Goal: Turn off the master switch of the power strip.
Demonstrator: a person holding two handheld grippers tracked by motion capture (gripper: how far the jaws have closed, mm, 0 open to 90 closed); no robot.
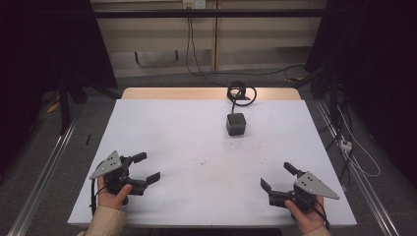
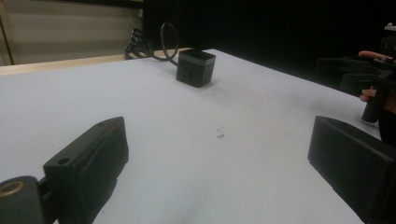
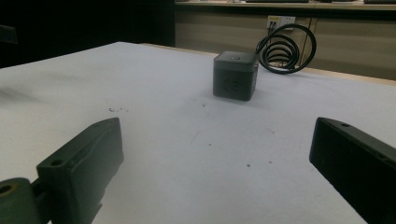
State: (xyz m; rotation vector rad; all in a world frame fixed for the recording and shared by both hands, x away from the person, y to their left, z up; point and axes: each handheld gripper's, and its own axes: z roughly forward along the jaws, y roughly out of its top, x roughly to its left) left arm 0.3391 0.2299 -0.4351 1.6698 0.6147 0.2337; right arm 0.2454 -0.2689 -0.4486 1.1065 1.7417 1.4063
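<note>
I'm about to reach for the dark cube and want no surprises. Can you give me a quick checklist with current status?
1. Left tongs open and empty: ok.
2. Right tongs open and empty: ok.
3. Dark cube upright on the white table, untouched: ok.
4. Path from both tongs to the cube free of objects: ok.
5. Coiled cable behind the cube, whether plugged into it: cannot tell.

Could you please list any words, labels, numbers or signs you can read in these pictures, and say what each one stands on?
No text can be read anywhere.
Dark cube: faint markings on its front face and a small mark on top, too blurred to read.
Wall socket plate: no legible lettering.
Left tongs and right tongs: no labels visible.
</note>
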